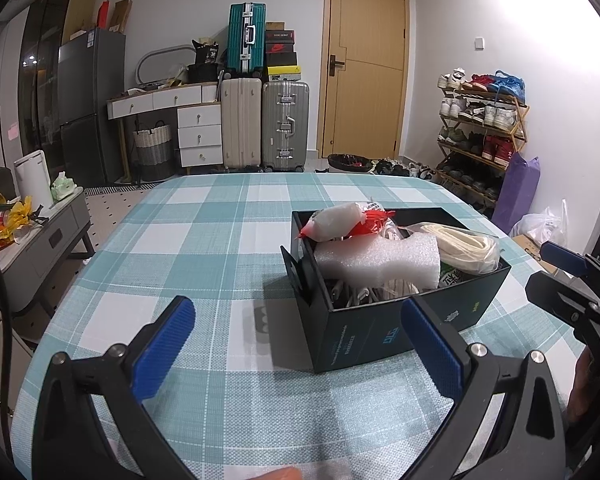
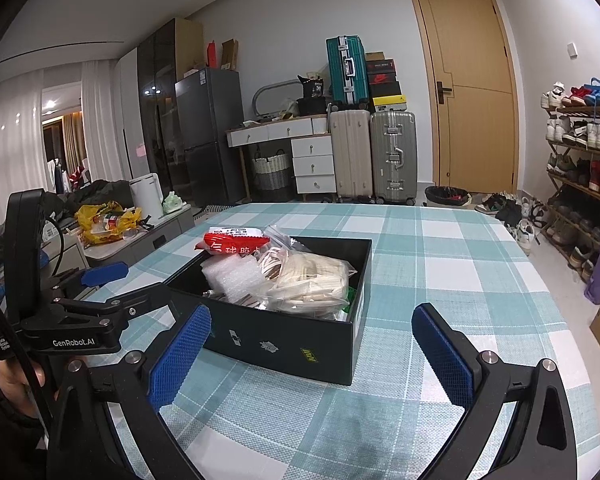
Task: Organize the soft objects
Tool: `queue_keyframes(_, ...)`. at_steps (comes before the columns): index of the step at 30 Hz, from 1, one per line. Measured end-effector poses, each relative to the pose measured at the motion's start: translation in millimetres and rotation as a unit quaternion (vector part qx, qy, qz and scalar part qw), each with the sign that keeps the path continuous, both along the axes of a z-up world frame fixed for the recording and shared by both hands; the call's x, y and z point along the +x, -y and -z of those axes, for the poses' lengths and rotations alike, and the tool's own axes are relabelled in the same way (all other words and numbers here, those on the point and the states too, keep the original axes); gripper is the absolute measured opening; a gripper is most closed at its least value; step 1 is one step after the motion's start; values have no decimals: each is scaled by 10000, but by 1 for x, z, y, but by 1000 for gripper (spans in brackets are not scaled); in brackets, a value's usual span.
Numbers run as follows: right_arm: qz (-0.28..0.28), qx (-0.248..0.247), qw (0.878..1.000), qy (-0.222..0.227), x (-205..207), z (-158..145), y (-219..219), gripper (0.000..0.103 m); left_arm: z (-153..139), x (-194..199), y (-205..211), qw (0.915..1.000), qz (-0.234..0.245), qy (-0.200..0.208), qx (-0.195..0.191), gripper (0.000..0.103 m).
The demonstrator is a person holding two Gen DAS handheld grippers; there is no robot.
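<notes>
An open black box (image 1: 384, 320) sits on the checked tablecloth, packed to the brim with soft items. A white foam sheet (image 1: 380, 262) lies across the top beside a clear bag of cream-coloured strips (image 1: 466, 246), while a red-and-white packet (image 1: 346, 222) rests at the box's far edge, poking above the rim. White cords (image 1: 360, 292) lie tangled underneath the foam.

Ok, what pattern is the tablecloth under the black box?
The tablecloth is a teal-and-white check, clearest in the right wrist view, around the black box.
</notes>
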State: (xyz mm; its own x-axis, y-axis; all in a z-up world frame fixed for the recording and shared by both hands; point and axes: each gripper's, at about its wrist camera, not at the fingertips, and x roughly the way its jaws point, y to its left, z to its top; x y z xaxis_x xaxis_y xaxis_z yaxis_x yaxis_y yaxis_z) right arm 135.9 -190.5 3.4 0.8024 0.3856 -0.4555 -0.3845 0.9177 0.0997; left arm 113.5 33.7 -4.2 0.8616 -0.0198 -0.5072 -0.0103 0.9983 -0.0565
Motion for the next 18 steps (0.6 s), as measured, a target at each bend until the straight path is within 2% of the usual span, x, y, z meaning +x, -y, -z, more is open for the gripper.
queue_keyframes(18,-14,18,10000,-1,2,0,1,102,0,0,0,10000,-1,8,13,103)
